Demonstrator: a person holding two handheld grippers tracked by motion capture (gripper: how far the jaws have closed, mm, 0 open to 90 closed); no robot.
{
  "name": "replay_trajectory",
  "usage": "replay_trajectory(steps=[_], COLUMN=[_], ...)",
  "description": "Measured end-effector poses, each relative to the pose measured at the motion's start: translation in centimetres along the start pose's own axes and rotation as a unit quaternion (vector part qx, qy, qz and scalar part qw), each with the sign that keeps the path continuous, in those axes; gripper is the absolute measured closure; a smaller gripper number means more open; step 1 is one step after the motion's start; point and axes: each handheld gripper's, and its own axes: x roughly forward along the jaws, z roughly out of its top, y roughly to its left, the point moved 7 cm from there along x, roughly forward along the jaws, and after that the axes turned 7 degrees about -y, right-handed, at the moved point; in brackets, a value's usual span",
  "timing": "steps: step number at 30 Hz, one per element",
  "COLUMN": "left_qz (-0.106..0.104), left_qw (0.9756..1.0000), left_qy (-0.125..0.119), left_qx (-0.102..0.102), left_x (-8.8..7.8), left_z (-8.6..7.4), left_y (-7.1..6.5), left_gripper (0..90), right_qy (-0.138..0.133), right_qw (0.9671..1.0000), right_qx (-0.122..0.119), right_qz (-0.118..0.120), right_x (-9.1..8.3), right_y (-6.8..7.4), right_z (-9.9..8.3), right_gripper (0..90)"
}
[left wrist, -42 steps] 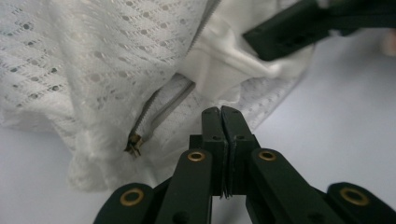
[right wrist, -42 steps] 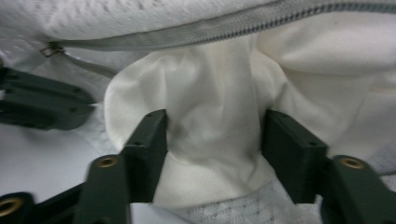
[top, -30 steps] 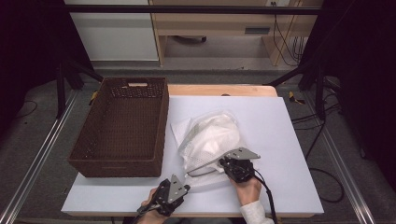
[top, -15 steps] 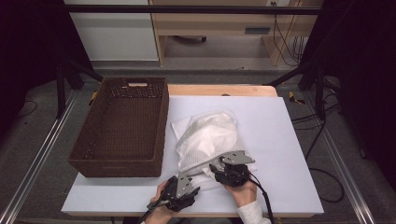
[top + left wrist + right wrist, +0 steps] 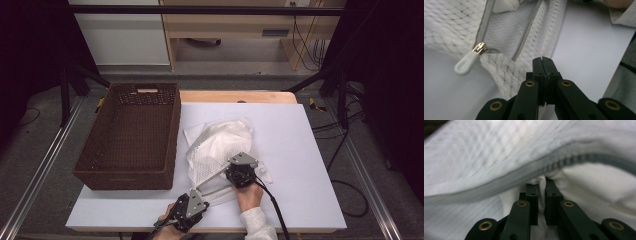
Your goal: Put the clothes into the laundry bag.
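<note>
Both grippers have shifted since a moment ago: the right gripper (image 5: pixel 231 172) has slid along the bag toward the person, and both pairs of jaws have just been closing after a brief opening. Nearest the person, the left gripper (image 5: pixel 196 192) sits at the table's front edge with its jaws pressed together; in the left gripper view its tips (image 5: pixel 542 59) nip the near hem of the white mesh laundry bag (image 5: pixel 215 150), a thin fold of netting caught between them. Just up and to the left of those tips lies the brass zipper slider (image 5: pixel 479 48) with its white rubber pull tab (image 5: pixel 464 65) resting on the table, and the grey zipper tape (image 5: pixel 525 32) runs away from the fingers on either side of the open mouth. A little farther out, the right gripper rests on the bag's near right part, jaws nearly together and pinching white cloth; in the right gripper view a pleat of fabric stands between the tips (image 5: pixel 542 180), right under the curving zipper edge (image 5: pixel 564 163) that arches above them. The bag spreads out beyond both grippers over the middle of the white table top (image 5: pixel 305 150). Beyond and to the left of the left gripper's fingers stands a dark brown wicker basket (image 5: pixel 170 135), its long side just beside the bag.
</note>
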Motion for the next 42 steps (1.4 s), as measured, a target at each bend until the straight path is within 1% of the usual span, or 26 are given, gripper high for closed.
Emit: replay_trajectory(steps=[3, 5, 6, 8, 9, 10, 11, 12, 13, 14, 15, 17, 20, 21, 23, 25, 26, 28, 29, 31, 32, 35, 37, 38, 39, 42], left_qz=[0.002, -0.001, -0.003, -0.004, -0.002, 0.005, 0.013, 0.031, 0.031, 0.044, 0.049, 0.055, 0.063, 0.057, 0.050, 0.052, 0.050, 0.056, 0.063, 0.064, 0.064, 0.064, 0.069, 0.071, 0.073, 0.077], left_qw=[1.0000, 0.9998, 0.9997, 0.9990, 0.9988, 0.9984, 0.9978, 0.9964, 0.9964, 0.9953, 0.9945, 0.9930, 0.9918, 0.9914, 0.9903, 0.9903, 0.9907, 0.9916, 0.9921, 0.9925, 0.9926, 0.9931, 0.9930, 0.9930, 0.9927, 0.9925], left_qy=[-0.001, -0.007, -0.010, -0.028, -0.033, -0.042, -0.051, -0.062, -0.062, -0.064, -0.063, -0.054, -0.032, -0.027, -0.025, -0.026, -0.026, -0.023, -0.018, -0.017, -0.017, -0.017, -0.018, -0.016, -0.016, -0.016], left_qx=[-0.008, -0.017, -0.023, -0.035, -0.036, -0.038, -0.040, -0.048, -0.048, -0.057, -0.067, -0.089, -0.106, -0.115, -0.127, -0.126, -0.124, -0.114, -0.107, -0.102, -0.102, -0.097, -0.094, -0.094, -0.095, -0.094], left_x=[-0.2, -0.2, -0.3, -1.0, -1.3, -1.7, -2.1, -2.8, -2.8, -3.1, -3.1, -2.8, -1.5, -1.2, -0.6, -0.1, 0.0, 0.1, 0.1, 0.2, 0.2, 0.1, 0.0, -0.1, -0.2, -0.4], left_z=[-0.2, -0.2, -0.1, 0.4, 0.6, 0.8, 1.0, 1.1, 1.1, 1.0, 0.9, 0.4, -0.4, -0.6, -0.9, -1.0, -1.0, -0.9, -0.9, -0.8, -0.8, -0.8, -0.9, -1.0, -1.1, -1.3], left_y=[0.5, 0.7, 0.8, 1.1, 1.2, 1.4, 1.6, 2.4, 2.4, 3.0, 3.5, 4.3, 5.3, 5.5, 5.7, 5.7, 5.7, 5.5, 5.5, 5.4, 5.4, 5.6, 5.8, 6.0, 6.1, 6.6], left_gripper=[88.9, 88.6, 87.7, 85.3, 77.6, 65.1, 59.9, 54.8, 50.8, 48.1, 48.1, 44.0, 41.8, 42.3, 47.0, 57.0, 57.0, 68.6, 73.7, 81.4, 83.5, 84.0, 84.1, 84.0, 84.0, 84.0], right_qy=[-0.003, 0.003, -0.001, -0.004, -0.009, -0.018, -0.024, -0.028, -0.028, -0.041, -0.041, -0.044, -0.010, 0.013, 0.026, 0.041, 0.041, 0.045, 0.048, 0.056, 0.061, 0.061, 0.051, 0.047, 0.046, 0.050], right_qw=[1.0000, 0.9997, 0.9991, 0.9991, 0.9988, 0.9989, 0.9989, 0.9989, 0.9989, 0.9990, 0.9990, 0.9987, 0.9981, 0.9981, 0.9980, 0.9974, 0.9974, 0.9969, 0.9969, 0.9970, 0.9966, 0.9963, 0.9969, 0.9969, 0.9969, 0.9969], right_qx=[0.006, 0.009, 0.012, 0.010, 0.010, 0.008, 0.001, 0.002, 0.002, 0.011, 0.011, 0.023, 0.048, 0.045, 0.047, 0.036, 0.036, 0.027, 0.030, 0.022, 0.027, 0.030, 0.038, 0.052, 0.056, 0.057], right_qz=[0.000, 0.021, 0.040, 0.042, 0.046, 0.043, 0.041, 0.036, 0.036, 0.017, 0.017, -0.013, -0.036, -0.040, -0.032, -0.048, -0.048, -0.059, -0.054, -0.049, -0.047, -0.053, -0.046, -0.037, -0.030, -0.022], right_x=[0.3, -0.5, -1.9, -2.5, -3.9, -5.8, -6.5, -7.4, -7.4, -9.2, -9.2, -9.6, -8.4, -7.1, -6.1, -5.1, -5.1, -5.2, -5.4, -5.7, -6.0, -6.7, -7.9, -9.3, -10.0, -10.8], right_y=[-0.2, 0.1, 0.3, 0.2, -0.1, -0.6, -1.0, -1.6, -1.6, -3.3, -3.3, -5.5, -8.0, -8.6, -8.7, -8.9, -8.9, -9.0, -9.0, -8.9, -8.8, -9.0, -9.0, -8.7, -8.4, -7.8], right_z=[-0.1, -0.1, -0.1, -0.2, -0.4, -0.6, -0.7, -0.9, -0.9, -1.1, -1.1, -1.3, -2.4, -3.0, -3.2, -3.6, -3.6, -3.6, -3.7, -3.8, -3.8, -3.9, -4.0, -4.4, -4.8, -5.6], right_gripper=[81.5, 69.5, 58.4, 55.8, 50.0, 48.2, 47.9, 47.9, 47.9, 47.8, 47.8, 46.5, 44.1, 44.5, 47.9, 52.7, 52.7, 64.8, 77.3, 88.0, 90.0, 90.0, 90.0, 90.0, 90.0, 90.0])
